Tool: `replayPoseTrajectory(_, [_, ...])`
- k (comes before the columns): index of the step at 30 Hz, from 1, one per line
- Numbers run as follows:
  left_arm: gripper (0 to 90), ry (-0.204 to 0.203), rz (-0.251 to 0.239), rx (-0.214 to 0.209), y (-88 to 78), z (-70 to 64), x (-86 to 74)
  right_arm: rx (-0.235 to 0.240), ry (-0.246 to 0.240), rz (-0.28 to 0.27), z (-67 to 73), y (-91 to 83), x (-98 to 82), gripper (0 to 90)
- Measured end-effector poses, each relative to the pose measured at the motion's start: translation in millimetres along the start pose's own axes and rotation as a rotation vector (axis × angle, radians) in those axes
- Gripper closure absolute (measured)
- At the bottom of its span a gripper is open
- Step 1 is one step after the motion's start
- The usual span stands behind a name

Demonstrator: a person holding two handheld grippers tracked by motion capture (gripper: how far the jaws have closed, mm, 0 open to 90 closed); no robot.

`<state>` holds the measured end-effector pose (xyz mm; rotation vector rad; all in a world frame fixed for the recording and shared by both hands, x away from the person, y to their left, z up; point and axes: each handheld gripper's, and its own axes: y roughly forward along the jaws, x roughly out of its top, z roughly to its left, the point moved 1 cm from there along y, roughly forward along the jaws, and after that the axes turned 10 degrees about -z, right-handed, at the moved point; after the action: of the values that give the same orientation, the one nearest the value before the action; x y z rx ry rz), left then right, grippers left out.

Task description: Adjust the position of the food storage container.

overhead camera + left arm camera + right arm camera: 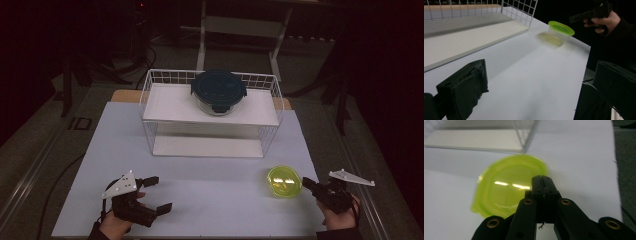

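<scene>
A small clear tub with a lime-green lid [284, 181] stands on the white table top at the front right. My right gripper [306, 183] is shut with nothing between its jaws, its tip at the tub's right edge. In the right gripper view the joined jaws [541, 180] hang just over the green lid [506, 187]; I cannot tell whether they touch it. My left gripper [160, 194] rests open at the front left, far from the tub. Its wide-apart jaws [540, 100] frame bare table, with the tub [560, 31] and the right gripper [574, 18] beyond.
A white wire rack [150, 100] with two shelves stands at the back middle of the table. A round glass container with a dark blue clip lid [218, 91] sits on its upper shelf. The table's right edge [312, 165] runs close beside the tub.
</scene>
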<state>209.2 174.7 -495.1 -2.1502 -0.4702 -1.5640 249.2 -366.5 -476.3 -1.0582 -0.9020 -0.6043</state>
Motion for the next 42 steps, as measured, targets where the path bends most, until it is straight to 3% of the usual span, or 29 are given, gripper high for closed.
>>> replayPoseTrajectory(4, [0.0, 0.006, 0.006, 0.006, 1.3, -1.3, 0.1, -0.052, 0.019, 0.02, -11.3, 1.0, -11.6, 90.0])
replayPoseTrajectory(13, [0.0, 0.014, 0.006, -0.003, 2.2, -3.0, 0.6, -0.063, 0.049, 0.063, -16.6, 10.6, -26.8, 90.0])
replayPoseTrajectory(14, [0.0, 0.015, 0.007, -0.003, 2.2, -3.2, 0.7, -0.061, 0.044, 0.089, -15.3, 15.5, -31.5, 90.0])
replayPoseTrajectory(19, [0.0, 0.016, 0.008, -0.003, 2.5, -2.8, 0.4, -0.021, 0.074, 0.117, -13.2, 26.6, -38.4, 90.0])
replayPoseTrajectory(21, [0.0, 0.018, 0.014, 0.001, 2.7, -2.3, 0.2, -0.023, 0.062, 0.13, -10.2, 30.1, -39.3, 90.0])
replayPoseTrajectory(29, [0.0, 0.013, 0.013, -0.003, 3.2, -2.6, 0.0, 0.044, 0.059, 0.15, 1.5, 38.5, -39.6, 90.0])
replayPoseTrajectory(37, [0.0, 0.014, 0.018, -0.003, 3.6, -2.5, -0.6, 0.025, 0.029, 0.171, 1.4, 49.0, -36.9, 90.0])
replayPoseTrajectory(42, [0.0, 0.009, 0.026, -0.005, 4.2, -2.0, -1.5, 0.048, 0.035, 0.188, 5.6, 53.8, -36.8, 90.0])
